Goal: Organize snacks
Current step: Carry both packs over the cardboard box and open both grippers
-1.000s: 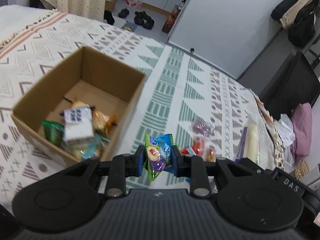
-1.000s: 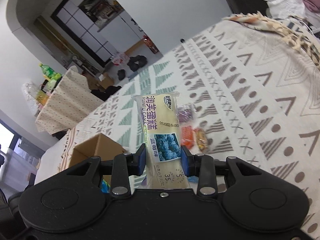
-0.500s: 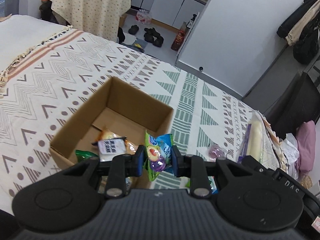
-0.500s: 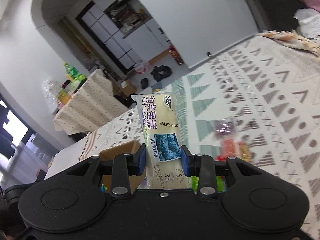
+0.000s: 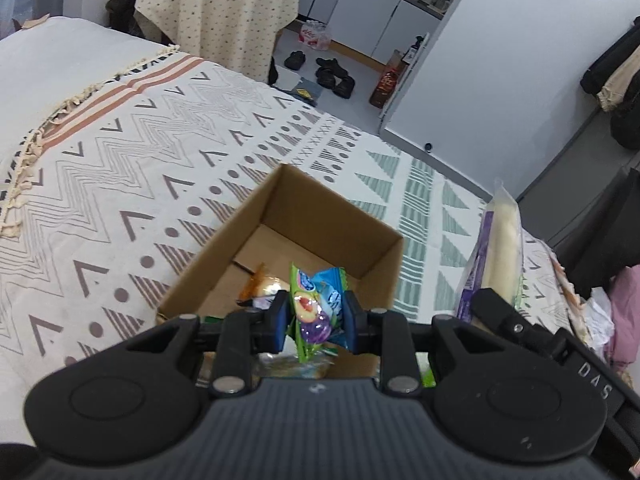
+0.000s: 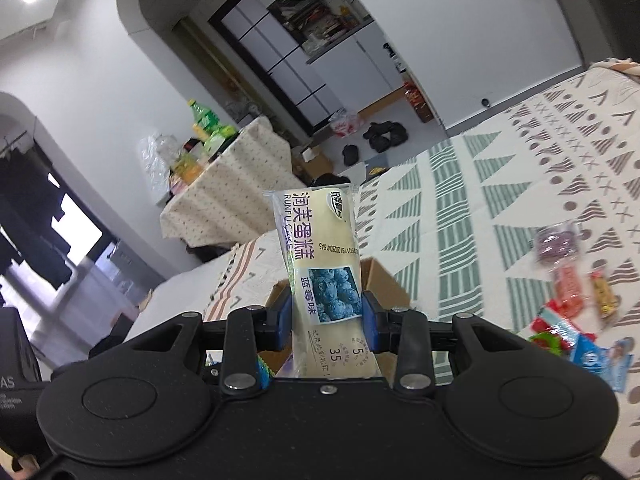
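Bed [image 5: 132, 168] is wearing a patterned throw [image 6: 520, 184] with zigzags, triangles and dots, fringed at one end. Open cardboard box [image 5: 372, 240] is sitting directly on it. Well apart from box, loose snack packets are lying on the throw: purple one [image 6: 558, 242], red one [image 6: 568, 284], blue one [image 6: 604, 356].

I am in someone's home, a lived-in flat. I work over a bed under a patterned blanket [image 5: 168, 160] with a fringed edge. Beyond it, shoes [image 5: 334, 74] lie loose on the floor by white cupboards [image 5: 376, 24]. A table under a dotted cloth [image 6: 224, 184] carries drink bottles [image 6: 202, 120]. Coats [image 5: 616, 80] hang against the wall, and an arched doorway [image 6: 168, 12] opens toward shelves.
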Tool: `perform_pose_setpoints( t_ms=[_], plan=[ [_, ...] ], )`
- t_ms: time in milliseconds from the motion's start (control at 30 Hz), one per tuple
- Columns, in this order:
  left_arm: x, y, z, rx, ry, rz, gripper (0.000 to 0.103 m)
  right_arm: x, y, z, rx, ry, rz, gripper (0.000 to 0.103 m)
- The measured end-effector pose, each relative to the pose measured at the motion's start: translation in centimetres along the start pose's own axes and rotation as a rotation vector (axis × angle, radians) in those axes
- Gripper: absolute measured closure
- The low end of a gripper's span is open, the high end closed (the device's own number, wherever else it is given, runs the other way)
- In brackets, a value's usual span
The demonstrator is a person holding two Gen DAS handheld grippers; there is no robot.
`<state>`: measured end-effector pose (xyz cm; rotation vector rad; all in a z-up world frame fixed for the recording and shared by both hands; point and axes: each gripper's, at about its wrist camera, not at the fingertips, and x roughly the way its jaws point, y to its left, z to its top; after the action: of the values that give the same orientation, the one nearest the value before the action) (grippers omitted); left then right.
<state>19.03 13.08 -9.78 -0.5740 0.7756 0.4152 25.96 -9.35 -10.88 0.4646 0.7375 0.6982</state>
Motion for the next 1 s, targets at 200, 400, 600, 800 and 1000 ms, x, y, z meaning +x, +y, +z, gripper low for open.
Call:
perform_pose_setpoints(
  t_ms=[200, 400, 600, 800, 1000],
  plan=[
    [0.9, 1.4, 0.8, -0.020, 0.006, -0.002, 0.076, 2.1, 0.9, -0.9, 0.004, 0.050, 0.023, 0.068],
    [2.3, 2.3, 1.6, -0.037, 0.021, 0.003, 0.076, 4.1, 1.5, -1.6, 0.010, 0.088, 0.026, 0.068],
    [3.5, 2.7, 2.1, -0.053, 0.044, 0.021, 0.068, 4.4, 1.6, -1.8, -0.007, 0.091, 0.028, 0.037],
    [3.5, 2.8, 1.6, -0.042, 0.041, 0.058, 0.040, 3.1, 1.5, -1.7, -0.018, 0.049, -0.023, 0.018],
    [2.1, 2.5, 1.1, -0.043, -0.033, 0.145, 0.017, 1.4, 0.9, -1.3, -0.038, -0.011, -0.107, 0.003]
  ],
)
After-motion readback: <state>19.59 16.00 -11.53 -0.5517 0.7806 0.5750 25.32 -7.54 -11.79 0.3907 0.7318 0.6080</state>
